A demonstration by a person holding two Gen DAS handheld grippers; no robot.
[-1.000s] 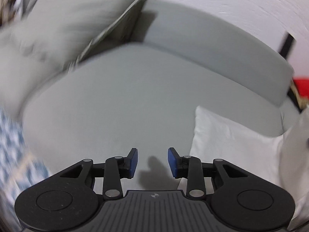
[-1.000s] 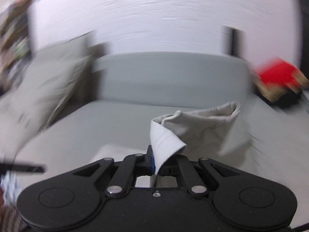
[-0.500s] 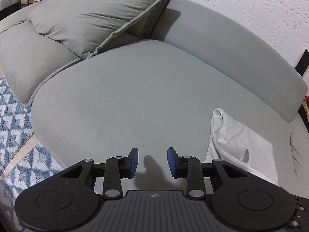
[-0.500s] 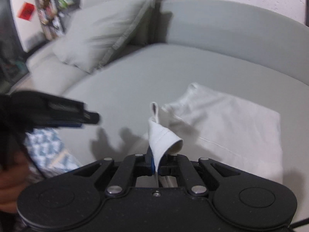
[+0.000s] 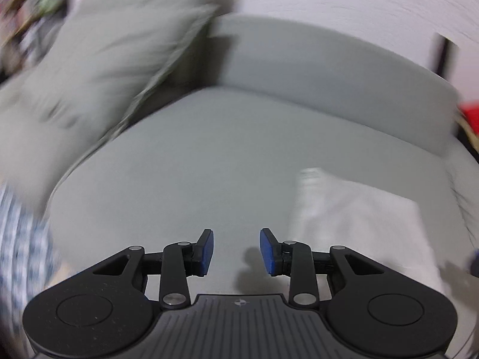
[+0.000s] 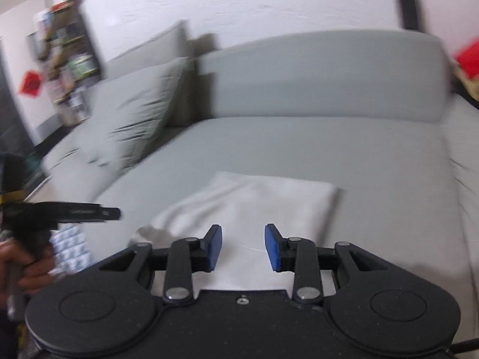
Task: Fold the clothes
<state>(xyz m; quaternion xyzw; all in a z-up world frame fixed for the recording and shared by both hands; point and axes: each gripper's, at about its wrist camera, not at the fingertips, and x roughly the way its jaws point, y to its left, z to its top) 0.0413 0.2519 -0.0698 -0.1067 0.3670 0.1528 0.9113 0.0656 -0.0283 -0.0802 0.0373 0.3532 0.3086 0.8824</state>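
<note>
Both grippers (image 5: 236,251) (image 6: 243,248) spread, empty; white cloth (image 6: 254,206) blurred, near edge hidden.

The cloth (image 6: 257,206) is white or pale cream, folded into a flat, roughly rectangular packet. It lies on the grey sofa seat (image 6: 374,161), toward the front edge, with nothing gripping it. Its far edge looks straight and its surface fairly smooth. In the left wrist view the cloth (image 5: 356,218) sits at the right, blurred, a small bunched corner at its far left.
</note>
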